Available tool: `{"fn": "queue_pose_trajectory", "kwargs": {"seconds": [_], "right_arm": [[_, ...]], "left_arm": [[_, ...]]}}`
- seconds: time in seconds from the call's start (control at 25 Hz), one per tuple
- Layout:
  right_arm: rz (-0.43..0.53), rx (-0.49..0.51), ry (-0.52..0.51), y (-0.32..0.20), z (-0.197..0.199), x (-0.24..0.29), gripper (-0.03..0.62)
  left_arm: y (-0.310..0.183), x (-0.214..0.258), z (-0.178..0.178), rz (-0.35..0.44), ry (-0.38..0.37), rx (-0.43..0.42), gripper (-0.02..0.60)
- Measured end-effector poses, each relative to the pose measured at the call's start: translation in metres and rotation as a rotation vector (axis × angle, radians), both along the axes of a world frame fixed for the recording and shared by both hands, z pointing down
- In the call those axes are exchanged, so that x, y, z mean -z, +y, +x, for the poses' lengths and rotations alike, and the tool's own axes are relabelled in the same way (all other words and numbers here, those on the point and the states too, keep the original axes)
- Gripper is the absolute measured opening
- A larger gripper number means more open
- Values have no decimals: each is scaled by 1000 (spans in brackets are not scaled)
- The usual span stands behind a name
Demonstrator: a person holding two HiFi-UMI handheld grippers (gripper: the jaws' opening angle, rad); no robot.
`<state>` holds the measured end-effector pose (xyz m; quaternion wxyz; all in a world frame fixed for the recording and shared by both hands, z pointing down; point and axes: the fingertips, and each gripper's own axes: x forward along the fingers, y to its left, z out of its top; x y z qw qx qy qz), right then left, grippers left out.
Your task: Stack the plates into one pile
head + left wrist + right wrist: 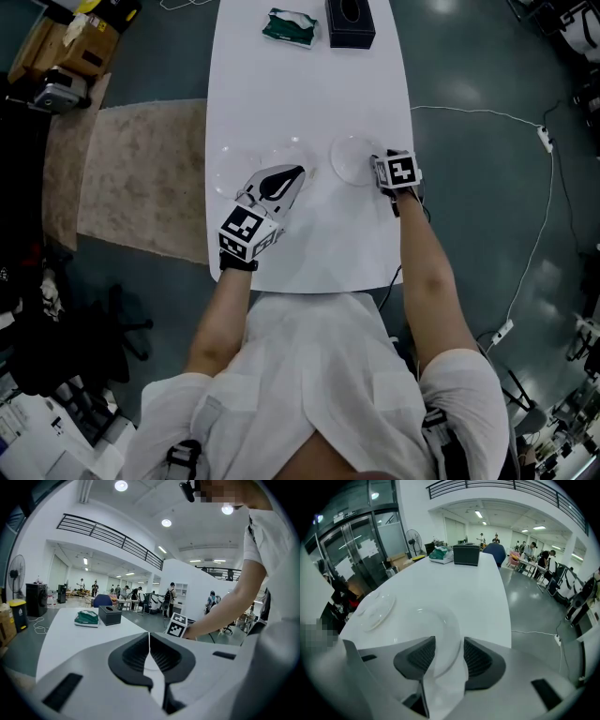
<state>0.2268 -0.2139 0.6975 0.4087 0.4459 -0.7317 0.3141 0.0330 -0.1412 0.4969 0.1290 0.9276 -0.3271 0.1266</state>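
The clear round plate (427, 626) lies flat on the white desk (309, 84), just beside its right-hand edge. The right gripper (449, 644) has its jaws wide apart, with the plate's near rim between them but not pinched. The left gripper (149, 639) has its jaws pressed together on nothing.

The plate looks thin, stiff, light and slick, and I'd guess brittle, so the raised rim is the only sensible place to hold it, and gently. A second clear plate (375, 607) sits well off to the left, with bare desk between for sliding or carrying across. The green packet (291, 26) and black box (350, 23) sit at the far end, well clear.
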Motion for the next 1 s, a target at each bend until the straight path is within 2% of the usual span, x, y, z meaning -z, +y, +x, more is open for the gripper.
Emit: {"fn": "queue_pose_trajectory", "kwargs": {"seconds": [0.2,0.36,0.56,0.68,0.8,1.0], "right_arm": [[-8,42,12,12,-9,-1,198],[42,91,29,21,-16,5,198],[31,130,34,54,-22,4,198],[17,119,31,77,-23,4,198],[0,77,0,98,-24,2,198],[-18,16,-25,130,-26,-1,198]], "left_arm": [[7,-5,2,-12,5,-11,9],[14,-16,10,-48,-3,-24,9],[30,-43,22,-119,-55,-6,9],[42,-56,28,-161,-83,0,9],[52,-73,33,-238,-105,15,11],[71,-111,29,-429,-152,86,32]]}}
